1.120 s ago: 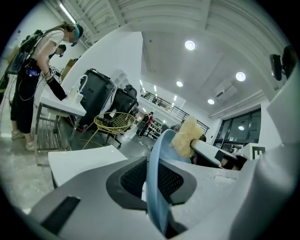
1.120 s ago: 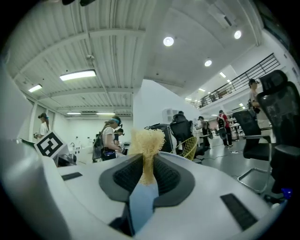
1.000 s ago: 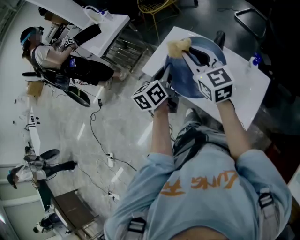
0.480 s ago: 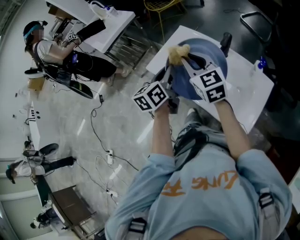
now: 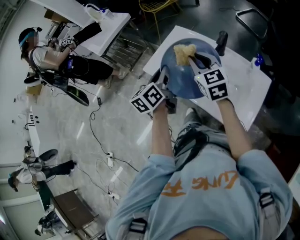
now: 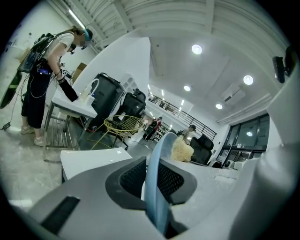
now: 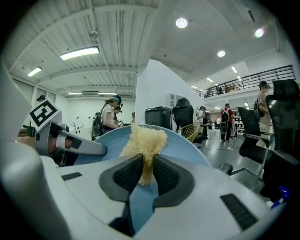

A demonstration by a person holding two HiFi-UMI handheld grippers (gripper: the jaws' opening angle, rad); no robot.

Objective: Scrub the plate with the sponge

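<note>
A blue plate is held tilted above the white table. My left gripper is shut on its near left rim; in the left gripper view the plate stands edge-on between the jaws. My right gripper is shut on a yellow fibrous sponge that rests against the upper face of the plate. In the right gripper view the sponge is pinched between the pads with the plate behind it, and the left gripper shows at the left.
A blue-capped bottle stands at the table's right edge and a dark upright object at its far edge. A yellow wire chair sits beyond the table. Another person works at a second white table to the left.
My right gripper and the sponge have shifted right, from the plate's top left edge onto its upper middle. The left gripper holds the rim much as before.
</note>
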